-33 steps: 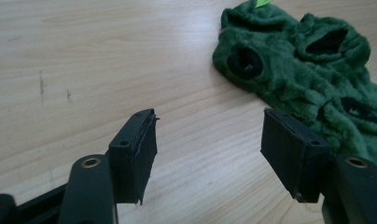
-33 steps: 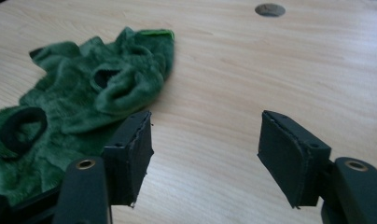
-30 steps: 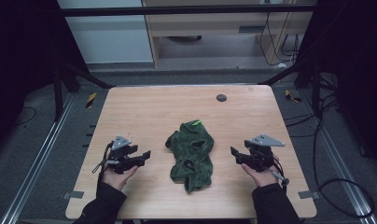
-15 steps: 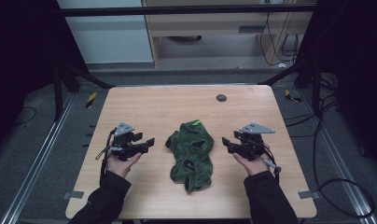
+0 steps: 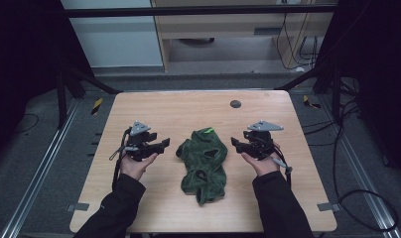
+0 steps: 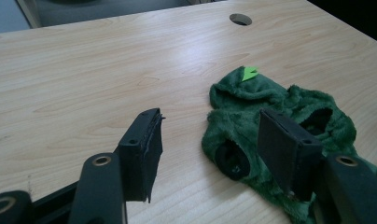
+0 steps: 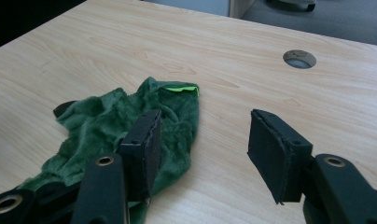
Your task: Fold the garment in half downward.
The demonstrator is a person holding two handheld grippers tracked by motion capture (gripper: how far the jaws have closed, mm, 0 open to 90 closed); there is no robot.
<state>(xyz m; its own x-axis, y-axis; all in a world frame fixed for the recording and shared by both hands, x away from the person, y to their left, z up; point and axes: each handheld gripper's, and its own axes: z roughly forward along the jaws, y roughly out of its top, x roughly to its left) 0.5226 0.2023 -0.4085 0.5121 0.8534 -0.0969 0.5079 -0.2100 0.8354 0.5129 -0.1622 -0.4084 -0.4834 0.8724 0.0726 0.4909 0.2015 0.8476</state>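
Light wooden table, round cable hole near its far edge. A crumpled dark green fleece garment lies near the middle of the table, long axis running from the far side toward the person; a small bright green tag sits at its far end, and dark openings show in the pile. Left gripper is held just above the table to the left of the garment, jaws pointing toward it, grey three-cornered plate on top, cable trailing down past the left hand. In the left gripper view its jaws stand wide apart with nothing between them; the right-hand jaw overlaps the garment's edge in the picture, contact cannot be told. Right gripper is held to the right of the garment, jaws pointing toward it, supported from below by the right hand. In the right gripper view its jaws are likewise spread wide and empty, bare table between them, the garment lying behind the left-hand jaw. Both forearms in dark sleeves enter from the near edge.
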